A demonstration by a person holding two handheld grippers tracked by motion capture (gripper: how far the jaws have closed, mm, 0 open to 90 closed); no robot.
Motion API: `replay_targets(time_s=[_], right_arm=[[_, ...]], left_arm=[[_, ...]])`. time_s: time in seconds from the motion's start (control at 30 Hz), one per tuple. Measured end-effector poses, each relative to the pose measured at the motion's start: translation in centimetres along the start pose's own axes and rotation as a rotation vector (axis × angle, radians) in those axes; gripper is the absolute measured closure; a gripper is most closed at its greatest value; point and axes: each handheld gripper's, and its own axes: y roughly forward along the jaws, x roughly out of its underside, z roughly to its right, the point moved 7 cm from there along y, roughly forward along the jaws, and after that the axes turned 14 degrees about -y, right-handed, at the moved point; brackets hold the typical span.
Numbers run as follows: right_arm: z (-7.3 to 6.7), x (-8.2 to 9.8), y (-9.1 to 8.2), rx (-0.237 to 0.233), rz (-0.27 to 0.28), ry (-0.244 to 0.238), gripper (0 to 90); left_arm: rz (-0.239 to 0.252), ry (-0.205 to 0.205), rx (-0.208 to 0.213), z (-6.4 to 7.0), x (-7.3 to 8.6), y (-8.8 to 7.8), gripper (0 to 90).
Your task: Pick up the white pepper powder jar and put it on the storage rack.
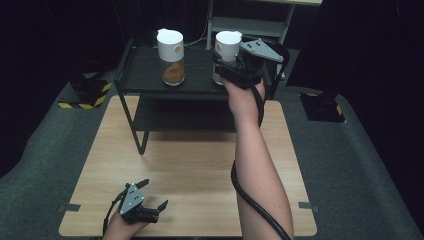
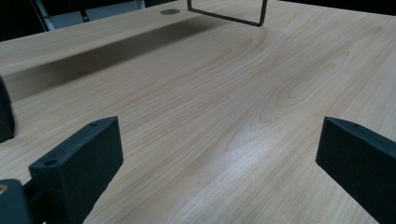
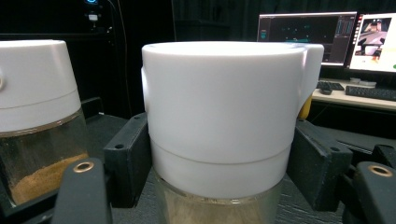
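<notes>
Two glass jars with white lids stand on the top of a black shelf rack [image 1: 145, 75]. The left jar [image 1: 171, 57] holds brown powder. My right gripper [image 1: 220, 67] is shut on the right jar [image 1: 226, 47], reaching up over the shelf. In the right gripper view its pads [image 3: 128, 158] press both sides of that jar [image 3: 224, 116] just below the lid, and the other jar [image 3: 37, 116] stands to the left. My left gripper [image 1: 154, 193] rests low at the front left of the wooden table [image 1: 200, 165], open, with bare wood between its jaws [image 2: 219, 154].
The rack stands at the table's far edge, with a lower shelf and thin metal legs [image 2: 224, 16]. Grey carpet surrounds the table. Two yellow-and-black striped bases [image 1: 85, 95] sit on the floor at either side. Monitors [image 3: 308, 30] and a keyboard are behind the shelf.
</notes>
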Motion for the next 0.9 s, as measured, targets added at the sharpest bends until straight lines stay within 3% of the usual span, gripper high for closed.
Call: replay_targets(time_s=[0.3,0.73,0.9], right_arm=[[-0.02,-0.23,0.2,-0.011,-0.019,0.007,25.3],[-0.11,0.01,0.31,0.015,-0.042,0.026,0.4],[-0.16,0.03,0.05,0.006,-0.032,0.003,0.0]], left_arm=[[0.004,0.002,-0.005,0.05,0.04,-0.02,0.9],[0.005,0.0,-0.002,0.02,0.05,-0.07,0.9],[0.002,-0.003,-0.001,-0.02,0.02,-0.04,0.9]])
